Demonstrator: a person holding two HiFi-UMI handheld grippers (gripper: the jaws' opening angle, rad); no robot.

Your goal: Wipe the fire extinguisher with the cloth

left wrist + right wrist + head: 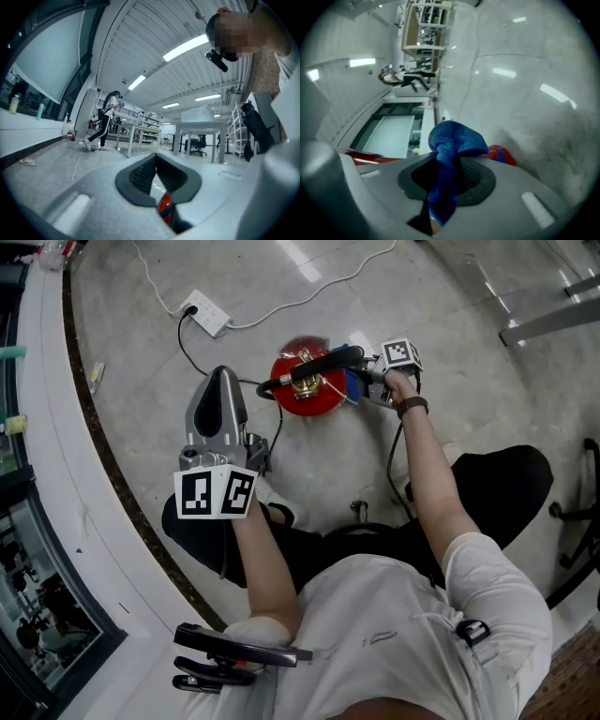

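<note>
The red fire extinguisher (pixel 302 388) stands on the floor and is seen from above, its black handle and hose across the top. My right gripper (pixel 361 382) is at its right side, shut on a blue cloth (pixel 352 381) that lies against the extinguisher's top. In the right gripper view the cloth (pixel 452 138) bunches up out of the shut jaws of the right gripper (pixel 447 164), with red of the extinguisher (pixel 505 154) just behind. My left gripper (pixel 225 381) hangs to the left of the extinguisher, apart from it, jaws shut on nothing. A sliver of red (pixel 164 205) shows between its jaws.
A white power strip (pixel 206 312) with a white cable lies on the floor beyond the extinguisher. A curved white ledge (pixel 56 427) runs along the left. A black chair base (pixel 581 512) stands at the right. In the left gripper view a person (pixel 105 119) walks near tables (pixel 140 131).
</note>
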